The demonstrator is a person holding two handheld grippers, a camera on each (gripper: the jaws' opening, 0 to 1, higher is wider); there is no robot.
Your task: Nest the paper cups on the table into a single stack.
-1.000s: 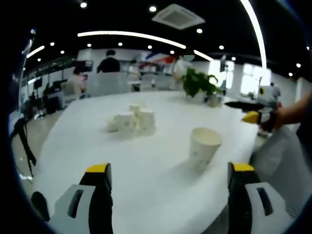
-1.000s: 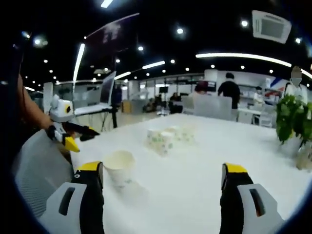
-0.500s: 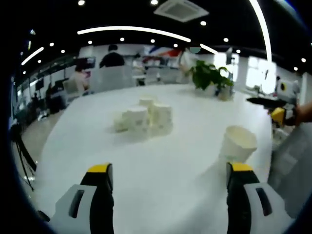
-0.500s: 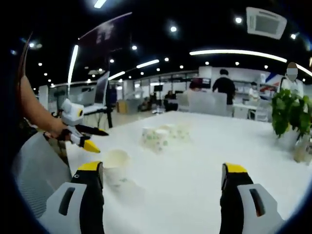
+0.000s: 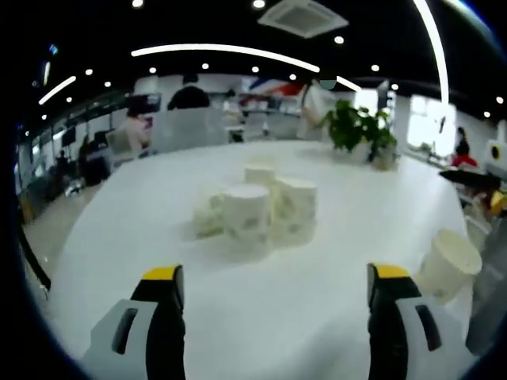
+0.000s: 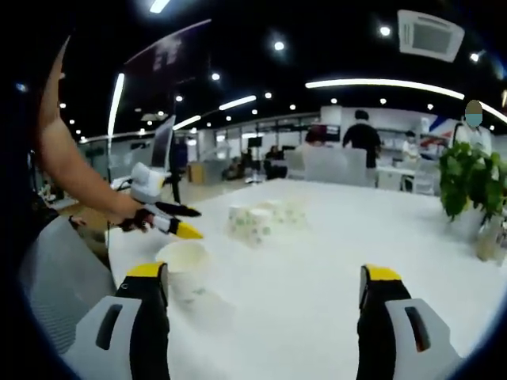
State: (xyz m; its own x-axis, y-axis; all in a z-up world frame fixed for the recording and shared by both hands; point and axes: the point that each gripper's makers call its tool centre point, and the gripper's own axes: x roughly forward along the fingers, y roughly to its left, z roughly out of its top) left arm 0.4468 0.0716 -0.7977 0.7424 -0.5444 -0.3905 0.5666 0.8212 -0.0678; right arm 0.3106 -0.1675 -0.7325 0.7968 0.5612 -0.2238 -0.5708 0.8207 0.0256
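- The left gripper is wide open and holds nothing. It hangs low over the near part of the white surface and looks toward a bunch of cups.
- The right gripper is wide open too, with nothing between its jaws. It hangs over the near edge of the surface.
- One lone cup stands mouth up, close to the near edge. In the right gripper view it sits just beside that gripper's own left jaw. In the left gripper view the same cup is far off to the right side.
- The group of cups stands farther in, near the middle of the surface. These cups look bottom up.
- I think the step now is to reach for a first cup. A good way is to move slowly, put the jaws on both sides of one cup, and close softly. Paper is thin and squashes fast.
- The group cups stand close together, so take an outer one first, or the others may tip over.
- Cups must face the same way to nest, so some may need a turn.
- Count: one lone cup. About four cups in the group, but they are blurry, so I cannot be sure.
- Far back, at the far edge, stands one green plant.
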